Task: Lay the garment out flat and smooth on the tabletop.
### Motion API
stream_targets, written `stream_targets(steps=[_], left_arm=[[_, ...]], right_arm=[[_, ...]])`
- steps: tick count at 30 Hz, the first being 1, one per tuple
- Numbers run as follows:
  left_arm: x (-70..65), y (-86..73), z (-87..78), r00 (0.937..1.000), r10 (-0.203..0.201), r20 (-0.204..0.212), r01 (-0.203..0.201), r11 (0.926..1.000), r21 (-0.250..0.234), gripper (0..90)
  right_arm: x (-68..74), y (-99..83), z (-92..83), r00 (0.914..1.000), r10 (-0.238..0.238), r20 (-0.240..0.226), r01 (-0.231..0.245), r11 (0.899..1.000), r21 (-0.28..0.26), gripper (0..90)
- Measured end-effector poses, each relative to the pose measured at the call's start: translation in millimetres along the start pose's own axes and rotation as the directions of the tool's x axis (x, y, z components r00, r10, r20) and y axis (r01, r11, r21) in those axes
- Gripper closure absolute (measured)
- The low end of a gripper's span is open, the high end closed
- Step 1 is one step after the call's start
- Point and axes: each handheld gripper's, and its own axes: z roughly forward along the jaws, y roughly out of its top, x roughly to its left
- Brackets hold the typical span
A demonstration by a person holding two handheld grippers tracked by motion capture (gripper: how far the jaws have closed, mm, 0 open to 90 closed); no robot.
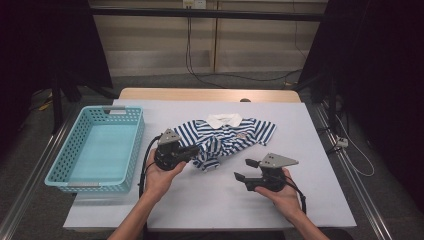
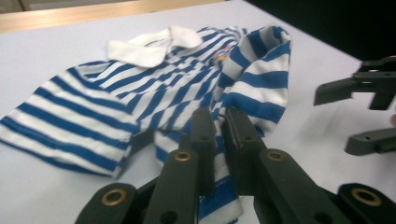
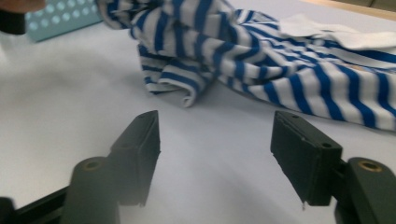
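Cloth, soft and light: my left gripper [image 2: 217, 140] pinches the striped shirt [image 1: 227, 136] hem at mid-frame; my right gripper [image 3: 215, 163] gapes wide, empty, lower right.

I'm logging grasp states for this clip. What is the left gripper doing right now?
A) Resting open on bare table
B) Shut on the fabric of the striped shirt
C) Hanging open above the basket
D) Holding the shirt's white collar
B: in the left gripper view the jaws of the left gripper are closed together with blue-and-white fabric of the striped shirt pinched between them, well away from the white collar.
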Motion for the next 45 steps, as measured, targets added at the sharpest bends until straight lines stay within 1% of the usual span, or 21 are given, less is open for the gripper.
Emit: stream_targets(steps=[2, 4, 6, 8, 10, 12, 16, 18, 22, 23, 25, 28, 29, 30, 32, 36, 38, 39, 42, 44, 45], left_arm=[[2.2, -2.5, 1.6, 0.9999, -0.001, -0.012, 0.001, 1.0000, 0.009, 82.5], [5.0, -6.0, 4.1, 0.9996, 0.011, -0.026, -0.011, 0.9995, 0.028, 82.3], [7.4, -10.0, 8.6, 0.9993, 0.004, -0.037, -0.003, 0.9992, 0.040, 82.3], [9.6, -12.7, 12.1, 0.9988, -0.004, -0.049, 0.007, 0.9990, 0.045, 82.2], [11.4, -14.1, 13.7, 0.9988, -0.013, -0.047, 0.015, 0.9984, 0.055, 82.3], [12.3, -14.7, 14.0, 0.9990, -0.003, -0.045, 0.005, 0.9979, 0.064, 82.3], [12.9, -15.5, 13.0, 0.9992, -0.010, -0.038, 0.013, 0.9978, 0.065, 82.6], [14.0, -15.8, 11.6, 0.9994, -0.010, -0.032, 0.012, 0.9978, 0.065, 82.6], [14.1, -16.5, 12.2, 0.9994, -0.013, -0.033, 0.015, 0.9973, 0.072, 82.7], [13.9, -16.9, 12.7, 0.9992, -0.028, -0.027, 0.030, 0.9976, 0.062, 82.7], [14.1, -16.7, 12.2, 0.9992, -0.029, -0.026, 0.030, 0.9973, 0.066, 82.7], [14.3, -16.6, 11.5, 0.9992, -0.023, -0.033, 0.025, 0.9981, 0.057, 82.7], [13.6, -16.8, 11.0, 0.9989, -0.034, -0.032, 0.036, 0.9980, 0.051, 82.7], [14.5, -16.6, 9.7, 0.9991, -0.022, -0.036, 0.024, 0.9978, 0.062, 82.7], [14.2, -17.0, 8.8, 0.9989, -0.041, -0.023, 0.042, 0.9978, 0.051, 82.7], [14.1, -16.6, 7.7, 0.9982, -0.058, -0.018, 0.058, 0.9974, 0.042, 82.7], [14.3, -16.7, 8.7, 0.9981, -0.057, -0.025, 0.058, 0.9975, 0.041, 82.8], [13.6, -16.9, 9.6, 0.9978, -0.063, -0.023, 0.064, 0.9971, 0.043, 82.8], [14.0, -17.2, 11.9, 0.9974, -0.054, -0.049, 0.056, 0.9973, 0.048, 82.8], [15.4, -17.7, 12.9, 0.9979, -0.041, -0.050, 0.044, 0.9974, 0.057, 82.8], [15.8, -18.3, 13.8, 0.9976, -0.049, -0.050, 0.051, 0.9971, 0.057, 82.8]], right_arm=[[4.5, 2.6, 7.0, 0.9993, -0.028, -0.027, 0.028, 0.999, 0.015, 38.8], [8.4, 5.8, 15.2, 0.9983, -0.046, -0.037, 0.047, 0.998, 0.033, 39.0], [11.6, 9.7, 23.7, 0.9969, -0.055, -0.057, 0.058, 0.997, 0.051, 43.2], [14.9, 14.2, 31.9, 0.9937, -0.086, -0.072, 0.091, 0.993, 0.070, 45.4], [16.1, 19.1, 40.7, 0.9924, -0.092, -0.081, 0.098, 0.992, 0.079, 48.9], [15.4, 23.6, 50.3, 0.9915, -0.102, -0.081, 0.109, 0.990, 0.089, 50.9], [16.4, 30.8, 69.0, 0.9822, -0.143, -0.122, 0.160, 0.977, 0.141, 56.1], [17.1, 31.5, 74.9, 0.9826, -0.150, -0.109, 0.166, 0.974, 0.151, 57.8], [15.1, 31.3, 80.1, 0.9834, -0.156, -0.093, 0.169, 0.973, 0.155, 66.4], [15.5, 30.0, 81.4, 0.9828, -0.155, -0.101, 0.170, 0.972, 0.162, 69.3], [15.7, 28.4, 82.1, 0.9792, -0.173, -0.106, 0.189, 0.967, 0.173, 75.8], [13.4, 30.0, 79.0, 0.9828, -0.132, -0.128, 0.152, 0.975, 0.161, 83.6], [12.5, 30.5, 76.9, 0.9838, -0.118, -0.135, 0.138, 0.978, 0.154, 85.2], [12.1, 31.2, 74.1, 0.9844, -0.113, -0.134, 0.133, 0.980, 0.145, 86.9], [11.2, 32.6, 67.2, 0.9839, -0.105, -0.145, 0.124, 0.984, 0.131, 89.6], [6.6, 32.5, 48.3, 0.9838, -0.107, -0.144, 0.122, 0.987, 0.106, 90.0], [3.0, 31.7, 41.1, 0.9861, -0.092, -0.138, 0.105, 0.990, 0.093, 90.0], [1.0, 31.0, 40.1, 0.9880, -0.085, -0.129, 0.097, 0.991, 0.091, 85.0], [-2.0, 29.2, 47.4, 0.9903, -0.094, -0.103, 0.105, 0.989, 0.106, 74.0], [-2.5, 27.4, 55.7, 0.9905, -0.092, -0.102, 0.105, 0.986, 0.127, 69.8], [-2.3, 26.5, 59.8, 0.9901, -0.095, -0.103, 0.109, 0.985, 0.137, 67.0]])
